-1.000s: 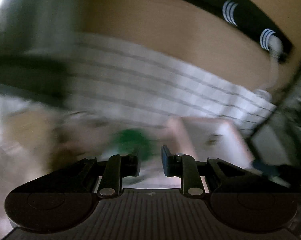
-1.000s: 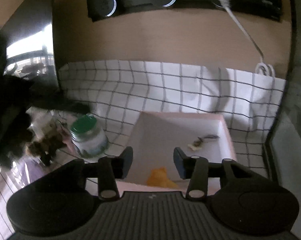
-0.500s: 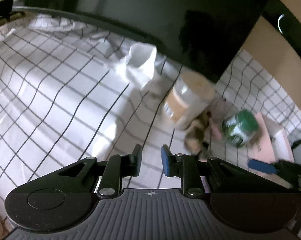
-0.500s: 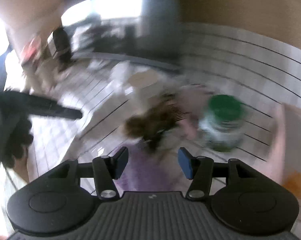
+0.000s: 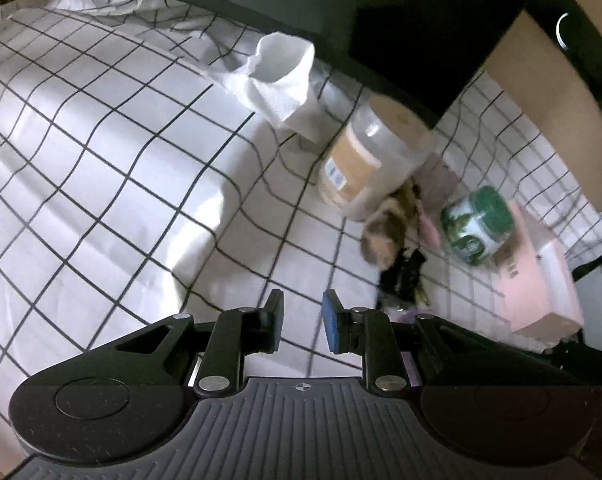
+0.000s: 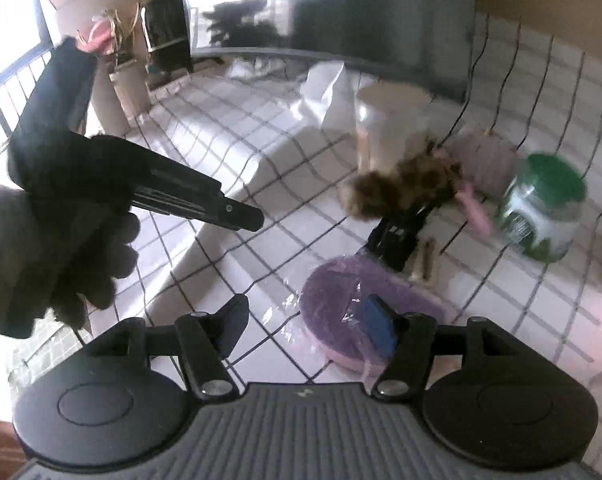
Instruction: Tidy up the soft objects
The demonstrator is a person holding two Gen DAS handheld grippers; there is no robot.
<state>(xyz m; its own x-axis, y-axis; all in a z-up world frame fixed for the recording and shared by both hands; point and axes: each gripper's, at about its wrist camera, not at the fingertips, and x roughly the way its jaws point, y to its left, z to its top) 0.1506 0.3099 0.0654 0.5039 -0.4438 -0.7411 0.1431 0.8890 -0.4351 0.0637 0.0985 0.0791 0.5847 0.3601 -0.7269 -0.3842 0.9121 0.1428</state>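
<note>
- Where the checked tablecloth (image 5: 101, 152) spreads, white fabric with a thin black grid, lightly creased, everything rests on it.
- Fluffy brown pom-pom (image 6: 401, 188): soft, shaggy, at 12 o'clock from the right gripper (image 6: 307, 326), touching the tall jar's base; blurred.
- Purple round pad (image 6: 333, 292): flat disc, pink underside, in crinkled clear wrap, directly beneath the right gripper's blue-padded finger.
- Tall jar (image 5: 365, 164): translucent plastic cylinder, tan contents, small white label, print unreadable.
- Green-lidded jar (image 6: 541, 212): squat, clear, green-and-white label, writing blurred; at 2 o'clock from the pom-pom.
- Paper towel (image 5: 279, 80): white, embossed, crumpled upright, at 11 o'clock from the tall jar.
- Pink box (image 5: 541, 284): shallow, rectangular, at 3 o'clock in the left view.
- Left gripper (image 5: 303, 320): narrow gap, nothing between the fingers, above bare cloth.
- Right gripper: jaws have just been opening, spread wide, grasping nothing.
- Gloved hand (image 6: 61, 256): dark knit, holding the left gripper.
</note>
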